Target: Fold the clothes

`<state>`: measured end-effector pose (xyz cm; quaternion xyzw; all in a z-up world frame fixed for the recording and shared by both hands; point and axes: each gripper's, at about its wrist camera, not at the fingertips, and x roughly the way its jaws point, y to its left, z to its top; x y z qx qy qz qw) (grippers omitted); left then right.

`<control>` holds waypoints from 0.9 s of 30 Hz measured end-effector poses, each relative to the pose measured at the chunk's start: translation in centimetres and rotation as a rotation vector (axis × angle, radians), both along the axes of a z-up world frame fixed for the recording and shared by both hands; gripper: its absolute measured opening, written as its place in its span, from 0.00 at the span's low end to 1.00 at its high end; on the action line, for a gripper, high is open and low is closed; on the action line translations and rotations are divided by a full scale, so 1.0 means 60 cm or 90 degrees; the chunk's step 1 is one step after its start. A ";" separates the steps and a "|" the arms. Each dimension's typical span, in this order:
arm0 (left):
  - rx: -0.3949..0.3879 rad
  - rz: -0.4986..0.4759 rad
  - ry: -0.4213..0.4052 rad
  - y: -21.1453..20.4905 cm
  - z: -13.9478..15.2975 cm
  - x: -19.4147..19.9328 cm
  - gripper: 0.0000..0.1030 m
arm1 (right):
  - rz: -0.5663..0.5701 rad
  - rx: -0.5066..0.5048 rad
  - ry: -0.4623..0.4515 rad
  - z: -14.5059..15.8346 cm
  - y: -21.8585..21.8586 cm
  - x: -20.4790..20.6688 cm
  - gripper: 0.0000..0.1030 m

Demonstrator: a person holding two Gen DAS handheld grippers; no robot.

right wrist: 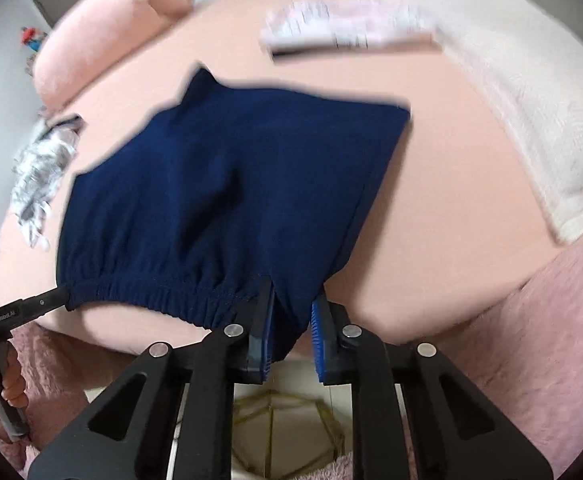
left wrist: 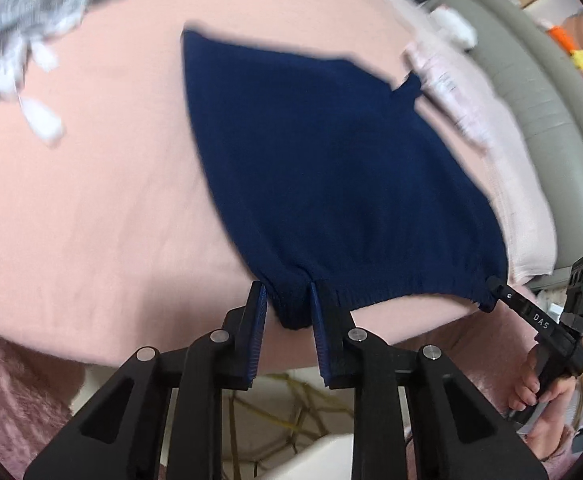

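Pink bed (left wrist: 91, 200), one navy garment (left wrist: 331, 168), two hand-held grippers (left wrist: 287, 300)

The shorts (left wrist: 331, 168) are matt navy knit cloth with a gathered elastic waistband. The sheet (left wrist: 91, 200) is smooth matt pink cloth; the blanket (right wrist: 531, 340) is fluffy pink pile. Both grippers, left (left wrist: 287, 308) and right (right wrist: 291, 312), are matt black plastic with ribbed blue pads (left wrist: 257, 344) and shiny metal pins.

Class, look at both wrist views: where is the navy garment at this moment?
The navy garment lies spread on the pink bed sheet, between the grey patterned clothing and the white blanket; each claw grips one end of its elastic waistband at the bed's near edge.
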<state>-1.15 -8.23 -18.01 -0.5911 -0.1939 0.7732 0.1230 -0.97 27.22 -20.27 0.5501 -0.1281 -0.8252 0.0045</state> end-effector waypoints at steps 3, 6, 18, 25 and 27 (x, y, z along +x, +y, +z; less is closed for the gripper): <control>0.031 0.013 -0.012 -0.017 0.005 0.003 0.37 | -0.026 0.004 -0.010 -0.005 0.007 -0.004 0.26; -0.010 0.029 0.037 -0.032 0.042 0.010 0.43 | -0.041 0.023 0.059 0.033 0.005 0.008 0.30; -0.081 -0.107 0.094 0.086 0.030 -0.073 0.43 | 0.065 0.098 0.050 0.002 -0.059 -0.058 0.30; -0.179 -0.058 0.133 0.043 0.052 -0.064 0.42 | -0.028 0.076 0.059 0.013 -0.002 -0.044 0.28; -0.117 -0.056 0.141 0.039 0.058 -0.069 0.42 | -0.011 0.069 0.094 0.026 -0.015 -0.045 0.30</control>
